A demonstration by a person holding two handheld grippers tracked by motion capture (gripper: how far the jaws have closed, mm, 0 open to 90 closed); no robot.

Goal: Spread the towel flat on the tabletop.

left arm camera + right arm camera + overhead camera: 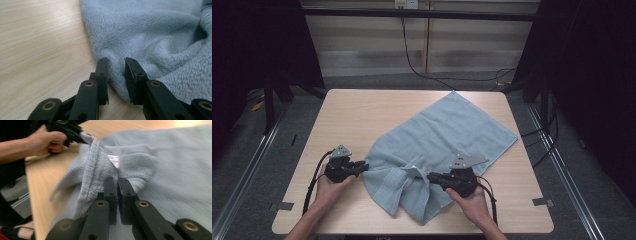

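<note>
The light blue towel (pixel 447 135) lies slantwise on the wooden table (pixel 347 115), its long axis running from the far right corner down toward the near middle, where it is bunched between the two hands. The left gripper (pixel 116 61) sits at the towel's left edge with its jaws partly closed, pinching a fold of cloth, while the right gripper (pixel 118 180) has its jaws nearly together on a lifted hem beside the white label (pixel 114 160). Judging by this, the next pull runs apart along that near edge, and both hands are equally near it
</note>
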